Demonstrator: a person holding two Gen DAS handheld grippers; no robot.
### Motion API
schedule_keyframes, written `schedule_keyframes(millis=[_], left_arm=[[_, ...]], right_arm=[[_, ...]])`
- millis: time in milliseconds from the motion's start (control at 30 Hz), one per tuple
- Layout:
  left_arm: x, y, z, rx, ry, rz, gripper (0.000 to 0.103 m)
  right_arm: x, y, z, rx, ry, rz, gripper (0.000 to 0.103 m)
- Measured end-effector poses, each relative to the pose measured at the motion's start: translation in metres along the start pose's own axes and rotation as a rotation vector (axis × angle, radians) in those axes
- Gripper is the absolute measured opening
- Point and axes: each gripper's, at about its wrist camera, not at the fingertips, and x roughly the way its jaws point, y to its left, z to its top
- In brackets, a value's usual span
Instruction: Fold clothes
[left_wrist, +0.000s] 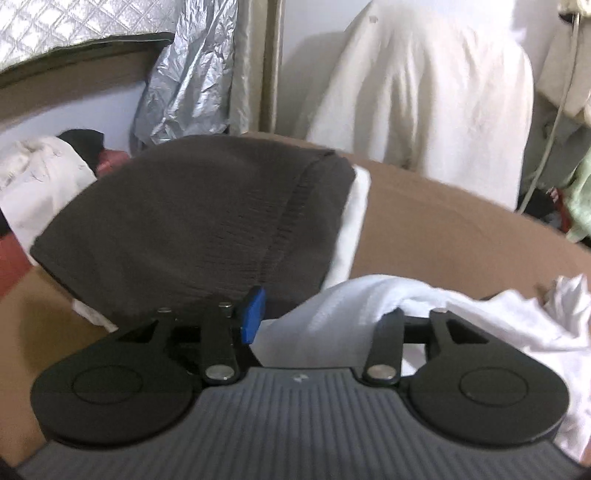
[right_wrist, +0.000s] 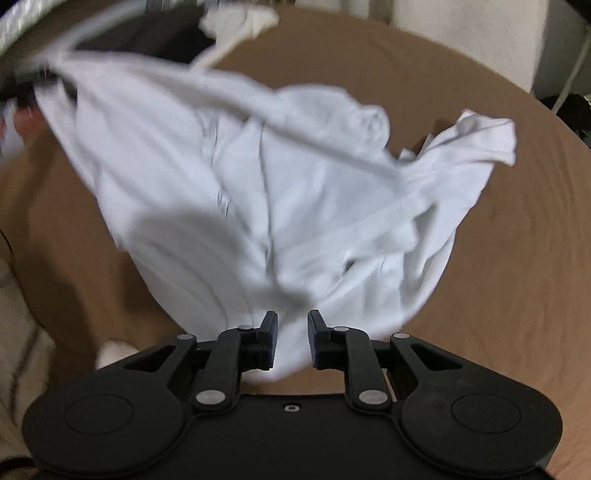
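Done: I see a folded dark sweater (left_wrist: 192, 221) stacked at the bed's (left_wrist: 443, 221) far-left edge.
Left: white shirt (right_wrist: 258, 192) lies crumpled mid-bed, unfolded.
Grippers: left gripper (left_wrist: 317, 314) and right gripper (right_wrist: 292, 341) both stand parted, shirt cloth loose between the jaws.

The left gripper (left_wrist: 317, 317) is seen tilted downward, its jaws spread apart; only the blue pad (left_wrist: 253, 319) of one finger is visible, the other finger being covered by white cloth. The right gripper (right_wrist: 292, 343) is pointed steeply downward, its jaws parted by a narrow gap, with white cloth lying between the fingertips (right_wrist: 269, 341).
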Motion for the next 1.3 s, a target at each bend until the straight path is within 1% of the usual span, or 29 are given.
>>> schedule_keyframes(millis=[33,67,100,133,167,200,267,300,333,367,433,500,533,567,600,667,767,833,867,933,967,1000,1033,1067,1100,1133,1200,1233,1300], left_arm=[[0.0,-0.002,-0.001,0.012,0.013,0.016,0.047],[-0.002,-0.007,-0.001,0.04,0.029,0.04,0.048],[-0.008,-0.014,-0.001,0.091,0.033,0.067,0.052],[-0.014,-0.021,-0.001,0.149,0.015,0.081,0.056],[-0.02,-0.028,-0.001,0.206,-0.004,0.092,0.063],[-0.027,-0.033,-0.002,0.251,-0.016,0.093,0.064],[-0.028,-0.036,0.001,0.301,-0.009,0.078,0.064],[-0.026,-0.036,0.002,0.316,0.0,0.067,0.064],[-0.026,-0.033,-0.001,0.311,0.009,0.058,0.064],[-0.026,-0.028,-0.001,0.286,0.028,0.047,0.064],[-0.028,-0.017,-0.002,0.229,0.067,0.022,0.065],[-0.025,0.003,0.001,0.127,0.123,-0.004,0.075],[-0.022,0.01,0.002,0.089,0.156,0.011,0.078],[-0.019,0.014,0.002,0.061,0.185,0.03,0.079],[-0.02,0.014,0.002,0.07,0.196,0.051,0.079],[-0.023,0.009,-0.004,0.12,0.198,0.04,0.08],[-0.028,0.004,-0.016,0.195,0.202,-0.017,0.08],[-0.02,-0.006,-0.026,0.262,0.223,-0.001,0.085],[-0.015,-0.01,-0.032,0.29,0.237,0.019,0.088],[-0.005,-0.02,-0.043,0.315,0.279,0.107,0.087],[-0.006,-0.024,-0.047,0.343,0.277,0.11,0.087],[-0.011,-0.028,-0.05,0.376,0.263,0.095,0.087],[-0.016,-0.03,-0.053,0.405,0.248,0.079,0.087],[-0.024,-0.03,-0.055,0.42,0.229,0.052,0.087],[-0.031,-0.028,-0.055,0.424,0.216,0.013,0.087],[-0.037,-0.025,-0.056,0.422,0.209,-0.031,0.087],[-0.043,-0.013,-0.055,0.364,0.243,-0.146,0.088],[-0.042,-0.012,-0.052,0.348,0.253,-0.165,0.088],[-0.04,-0.02,-0.041,0.349,0.234,-0.165,0.087]], right_arm=[[-0.008,-0.006,0.001,0.008,-0.035,0.005,0.03],[-0.015,-0.012,0.001,0.016,-0.072,0.011,0.038],[-0.021,-0.019,0.002,0.021,-0.111,0.017,0.043],[-0.023,-0.024,0.003,0.029,-0.143,0.026,0.049],[-0.022,-0.029,0.006,0.039,-0.159,0.033,0.049],[-0.018,-0.033,0.008,0.053,-0.166,0.037,0.05],[-0.008,-0.041,0.013,0.084,-0.18,0.047,0.053],[0.001,-0.044,0.015,0.112,-0.191,0.064,0.054],[0.01,-0.048,0.013,0.152,-0.218,0.089,0.059],[0.02,-0.052,0.011,0.195,-0.237,0.109,0.06],[0.036,-0.055,0.002,0.283,-0.248,0.111,0.06],[0.045,-0.054,-0.007,0.335,-0.273,0.122,0.06],[0.048,-0.054,-0.01,0.344,-0.286,0.128,0.06],[0.049,-0.052,-0.012,0.325,-0.289,0.118,0.06],[0.051,-0.05,-0.013,0.287,-0.287,0.091,0.06],[0.054,-0.046,-0.012,0.219,-0.277,0.012,0.06],[0.051,-0.05,-0.011,0.245,-0.31,0.004,0.06],[0.052,-0.053,-0.008,0.274,-0.327,0.015,0.06],[0.054,-0.055,-0.007,0.296,-0.325,0.029,0.06],[0.058,-0.062,-0.004,0.368,-0.328,0.054,0.06],[0.059,-0.066,-0.004,0.402,-0.339,0.058,0.06],[0.06,-0.069,-0.003,0.422,-0.35,0.063,0.059],[0.061,-0.07,-0.002,0.431,-0.361,0.064,0.047],[0.061,-0.068,0.001,0.407,-0.362,0.05,0.025],[0.061,-0.063,0.004,0.372,-0.353,0.019,0.016],[0.06,-0.058,0.007,0.335,-0.348,-0.021,0.013],[0.053,-0.048,0.013,0.285,-0.381,-0.091,0.01],[0.047,-0.044,0.018,0.25,-0.403,-0.112,0.009],[0.035,-0.035,0.027,0.18,-0.445,-0.147,0.008]])
